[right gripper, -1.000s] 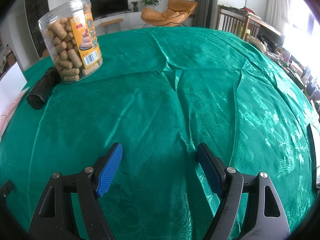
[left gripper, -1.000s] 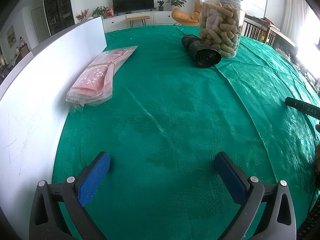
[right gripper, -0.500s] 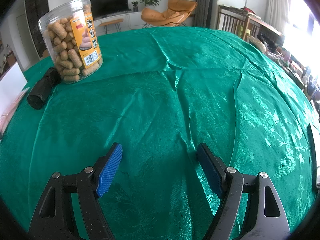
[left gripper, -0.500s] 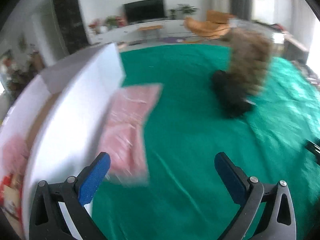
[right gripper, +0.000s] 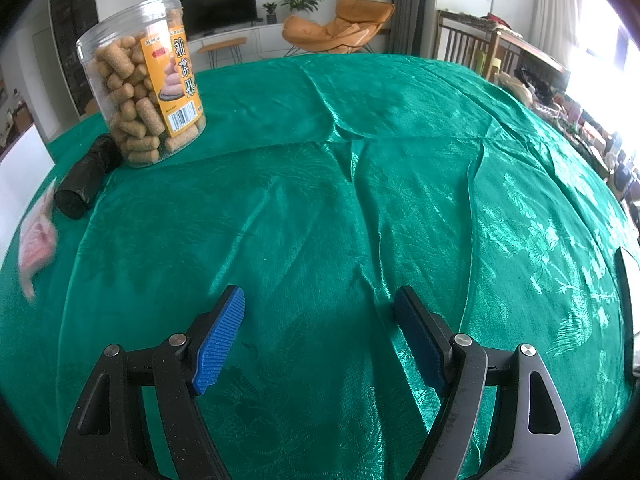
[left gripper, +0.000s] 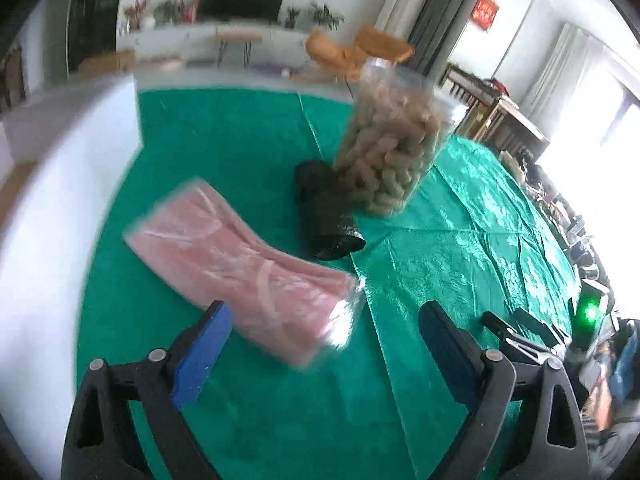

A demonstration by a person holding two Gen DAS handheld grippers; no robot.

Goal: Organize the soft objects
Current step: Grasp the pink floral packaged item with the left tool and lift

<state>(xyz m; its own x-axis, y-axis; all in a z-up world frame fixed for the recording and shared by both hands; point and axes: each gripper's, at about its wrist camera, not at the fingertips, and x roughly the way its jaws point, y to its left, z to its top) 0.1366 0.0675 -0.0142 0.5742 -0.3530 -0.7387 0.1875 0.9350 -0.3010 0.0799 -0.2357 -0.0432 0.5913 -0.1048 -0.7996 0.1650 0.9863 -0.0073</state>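
A pink soft pack in clear wrap (left gripper: 244, 268) lies on the green tablecloth, its near end between the open fingers of my left gripper (left gripper: 324, 344), which holds nothing. The pack shows blurred at the left edge of the right wrist view (right gripper: 36, 240). A black roll (left gripper: 326, 216) lies just beyond it, also in the right wrist view (right gripper: 86, 184). My right gripper (right gripper: 320, 336) is open and empty over bare cloth.
A clear jar of snack sticks (left gripper: 394, 152) stands behind the black roll, also in the right wrist view (right gripper: 144, 96). A white board (left gripper: 44, 240) stands along the left side. The green tablecloth (right gripper: 360, 184) is creased. Dark devices (left gripper: 560, 332) lie at the right.
My left gripper has swung and moved in toward the pink pack, which now lies close between its fingers; that view is blurred by motion. My right gripper has not moved.
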